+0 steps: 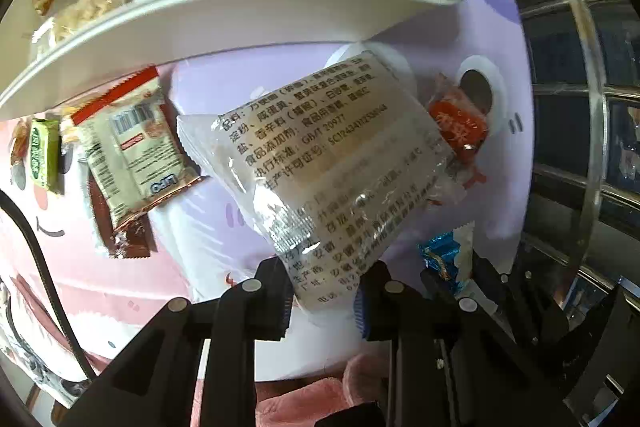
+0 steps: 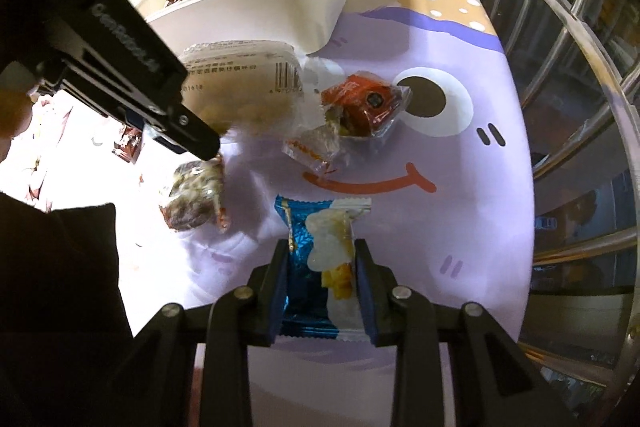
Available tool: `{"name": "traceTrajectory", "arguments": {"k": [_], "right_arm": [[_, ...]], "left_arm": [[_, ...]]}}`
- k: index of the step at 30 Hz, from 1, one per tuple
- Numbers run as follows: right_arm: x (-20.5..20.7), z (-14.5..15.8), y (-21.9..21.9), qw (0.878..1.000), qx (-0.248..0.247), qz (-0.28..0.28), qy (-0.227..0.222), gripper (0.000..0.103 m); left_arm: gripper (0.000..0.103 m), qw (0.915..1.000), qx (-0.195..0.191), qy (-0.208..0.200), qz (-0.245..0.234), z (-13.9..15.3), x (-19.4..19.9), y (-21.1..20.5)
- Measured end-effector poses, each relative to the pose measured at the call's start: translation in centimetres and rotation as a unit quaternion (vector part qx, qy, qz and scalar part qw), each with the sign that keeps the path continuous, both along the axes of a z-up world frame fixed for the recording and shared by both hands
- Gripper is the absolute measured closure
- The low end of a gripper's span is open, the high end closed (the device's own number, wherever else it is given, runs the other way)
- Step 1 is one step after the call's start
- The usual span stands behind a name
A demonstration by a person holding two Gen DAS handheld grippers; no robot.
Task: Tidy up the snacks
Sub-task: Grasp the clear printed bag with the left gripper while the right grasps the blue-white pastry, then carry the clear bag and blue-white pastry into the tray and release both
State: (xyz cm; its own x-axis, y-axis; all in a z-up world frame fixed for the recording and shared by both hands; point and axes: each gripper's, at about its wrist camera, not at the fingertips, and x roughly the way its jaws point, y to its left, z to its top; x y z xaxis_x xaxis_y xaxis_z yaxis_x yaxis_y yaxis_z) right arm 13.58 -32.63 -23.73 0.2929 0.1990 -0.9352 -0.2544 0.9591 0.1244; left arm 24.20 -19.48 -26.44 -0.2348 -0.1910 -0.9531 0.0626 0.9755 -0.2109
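Grippers (image 1: 325, 301) (image 2: 321, 291) each clamp 1 packet: clear (image 1: 320, 163), blue (image 2: 308, 259).

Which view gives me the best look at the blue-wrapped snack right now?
The right wrist view: the blue-wrapped snack sits centred between the right gripper fingers, which are shut on it. The left wrist view catches only its crinkled end at the lower right, partly hidden behind black hardware.
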Motion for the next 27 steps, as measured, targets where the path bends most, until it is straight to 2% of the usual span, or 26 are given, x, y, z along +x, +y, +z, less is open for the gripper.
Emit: {"name": "traceTrajectory", "arguments": {"k": [7, 15, 27], "right_arm": [[0.0, 1.8, 0.0, 1.0, -0.003, 0.0, -0.015, 0.072], [-0.3, 4.0, 0.6, 0.999, -0.014, 0.018, -0.041, 0.072], [1.8, 8.3, 1.5, 0.995, -0.011, 0.042, -0.089, 0.072]], "left_arm": [[0.082, 0.9998, -0.008, -0.016, 0.0, 2.8, -1.0, 1.1], [0.082, 0.9987, -0.025, -0.04, 0.021, 6.1, -0.7, 4.3], [0.082, 0.9929, -0.047, -0.094, 0.055, 13.8, -1.1, 9.5]]}}
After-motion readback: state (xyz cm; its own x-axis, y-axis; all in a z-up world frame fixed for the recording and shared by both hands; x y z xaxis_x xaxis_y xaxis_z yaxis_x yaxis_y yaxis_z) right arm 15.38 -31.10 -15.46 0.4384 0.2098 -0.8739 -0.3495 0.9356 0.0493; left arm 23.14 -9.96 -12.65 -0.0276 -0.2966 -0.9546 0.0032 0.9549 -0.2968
